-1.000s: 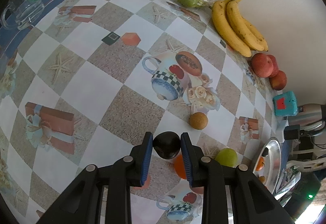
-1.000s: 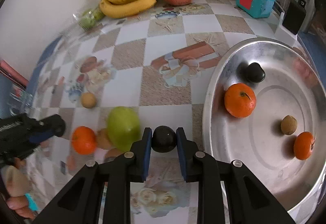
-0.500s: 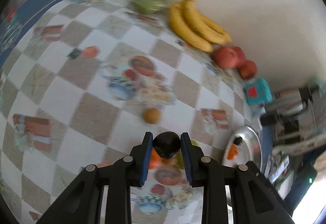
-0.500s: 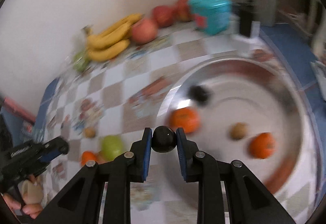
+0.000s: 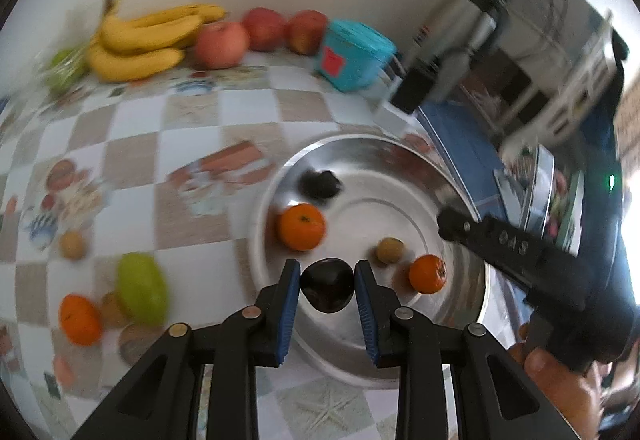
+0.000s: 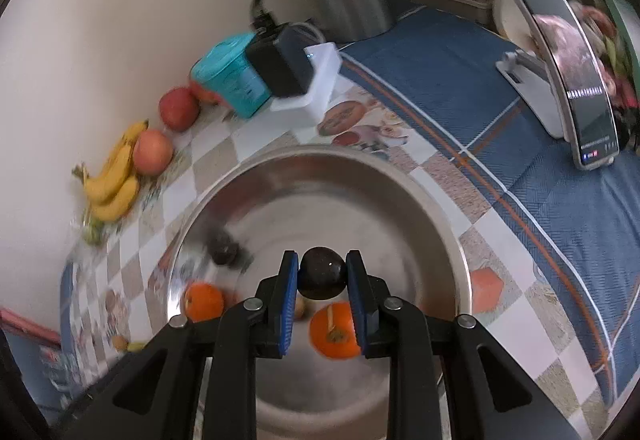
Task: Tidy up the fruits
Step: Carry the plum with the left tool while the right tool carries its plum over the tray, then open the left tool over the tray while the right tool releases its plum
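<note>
- My left gripper (image 5: 327, 286) is clamped on a small dark fruit (image 5: 328, 290), both pads pressing its sides, so it cannot roll out while I hold it above the near rim of the steel tray (image 5: 472, 304).
- My right gripper (image 6: 322, 276) is clamped the same way on a second dark fruit (image 6: 322, 272), hanging over the tray's (image 6: 440, 224) middle.
- I judge both are meant for the tray, which sits by the table's right edge and already holds two oranges (image 5: 301, 227), a brown fruit (image 5: 390, 250) and another dark one (image 5: 320, 184).
- A green fruit (image 5: 141, 288), an orange (image 5: 79, 319) and small brown ones wait on the checked cloth left of the tray.
- Bananas (image 5: 148, 40) and apples (image 5: 222, 45) line the wall edge.
</note>
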Available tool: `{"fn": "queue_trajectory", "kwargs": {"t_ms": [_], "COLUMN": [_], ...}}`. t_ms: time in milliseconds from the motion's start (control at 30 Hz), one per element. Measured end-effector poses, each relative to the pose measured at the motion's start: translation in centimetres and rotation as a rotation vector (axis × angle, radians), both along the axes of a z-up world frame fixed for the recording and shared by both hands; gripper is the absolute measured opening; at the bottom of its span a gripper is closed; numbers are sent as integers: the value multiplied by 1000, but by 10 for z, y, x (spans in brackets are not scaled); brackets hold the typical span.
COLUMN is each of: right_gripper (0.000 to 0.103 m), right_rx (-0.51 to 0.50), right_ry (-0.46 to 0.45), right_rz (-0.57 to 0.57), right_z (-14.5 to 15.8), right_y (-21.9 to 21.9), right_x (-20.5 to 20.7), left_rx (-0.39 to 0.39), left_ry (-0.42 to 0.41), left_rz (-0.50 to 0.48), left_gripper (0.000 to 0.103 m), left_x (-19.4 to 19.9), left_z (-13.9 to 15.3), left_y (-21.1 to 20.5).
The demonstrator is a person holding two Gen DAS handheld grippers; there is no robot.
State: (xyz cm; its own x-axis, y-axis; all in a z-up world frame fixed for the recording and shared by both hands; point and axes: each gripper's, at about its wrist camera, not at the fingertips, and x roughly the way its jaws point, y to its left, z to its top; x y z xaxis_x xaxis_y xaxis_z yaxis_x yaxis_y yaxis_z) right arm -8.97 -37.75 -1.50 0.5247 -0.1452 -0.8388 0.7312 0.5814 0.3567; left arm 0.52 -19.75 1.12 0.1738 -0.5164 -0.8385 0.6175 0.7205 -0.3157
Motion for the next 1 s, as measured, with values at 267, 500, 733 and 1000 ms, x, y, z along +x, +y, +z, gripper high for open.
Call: {"fn": "queue_trajectory", "kwargs": {"t_ms": [267,500,733,1000], "right_gripper": [26,47,58,60], "right_rx": [-2,-21,-43,-50], "right_ry": [36,45,28,69], "right_rz": [-17,-4,-24,-13], "right_z": [-13,-11,3,9], "right_y": [-8,-4,-7,-4], "right_x": [0,3,-2,-5], "left_rx": [49,52,28,76], "left_ry": [-19,-17,-18,-13], "left_rz": [-53,-72,-50,104], "left_gripper": [30,34,50,65], "left_x": [-10,-15,-9,19], "left_z": [-20,-20,-9,1], "left_y": [-19,-19,-11,24]}}
